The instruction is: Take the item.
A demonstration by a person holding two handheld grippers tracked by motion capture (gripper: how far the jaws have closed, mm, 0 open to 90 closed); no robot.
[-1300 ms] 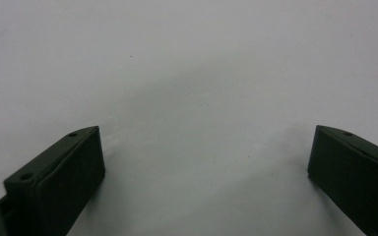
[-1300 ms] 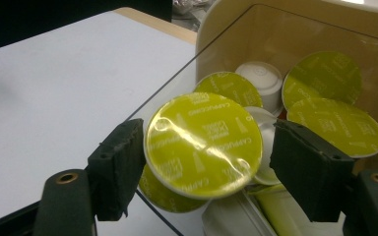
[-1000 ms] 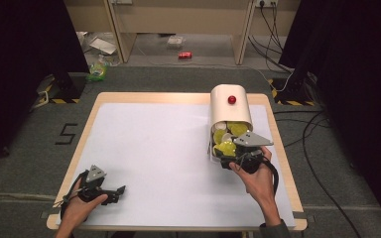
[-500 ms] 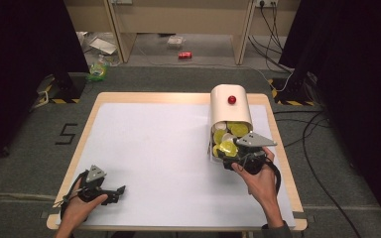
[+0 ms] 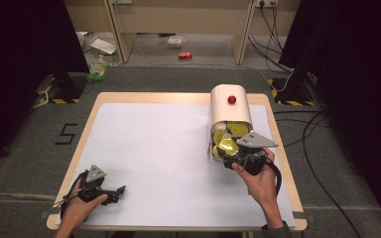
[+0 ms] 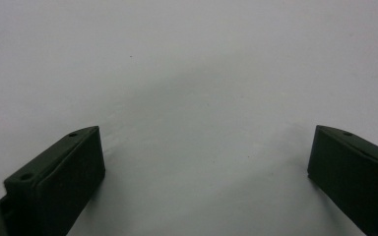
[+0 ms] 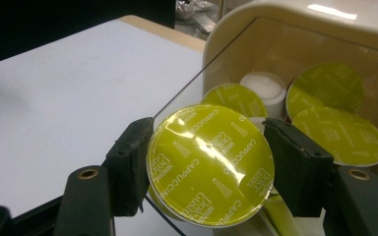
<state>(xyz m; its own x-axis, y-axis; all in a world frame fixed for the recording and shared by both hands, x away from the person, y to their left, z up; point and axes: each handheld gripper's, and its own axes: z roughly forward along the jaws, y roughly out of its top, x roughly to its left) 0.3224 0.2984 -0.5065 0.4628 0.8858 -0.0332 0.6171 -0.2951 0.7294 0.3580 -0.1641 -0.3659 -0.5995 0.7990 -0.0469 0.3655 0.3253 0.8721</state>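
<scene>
A cream container (image 5: 230, 106) with a red knob lies on its side at the right of the white table, its mouth toward me, with several yellow-lidded coffee capsules (image 7: 342, 135) inside. My right gripper (image 5: 230, 148) is at that mouth, shut on one capsule (image 7: 210, 163) by its yellow Cappuccino lid, a jaw on each side of the rim. A white capsule bottom (image 7: 263, 87) shows deeper in. My left gripper (image 5: 116, 191) rests near the table's front left corner. Its jaws stand wide open over bare white surface (image 6: 202, 98), with nothing between them.
The table's wooden edge (image 5: 178, 97) frames the white top. Beyond the far edge are floor clutter, a red can (image 5: 184, 55) and cabinet legs. Cables run along the floor at the right (image 5: 312, 144).
The right gripper and its capsule have shifted only slightly at the container's mouth. The left gripper has stayed put.
</scene>
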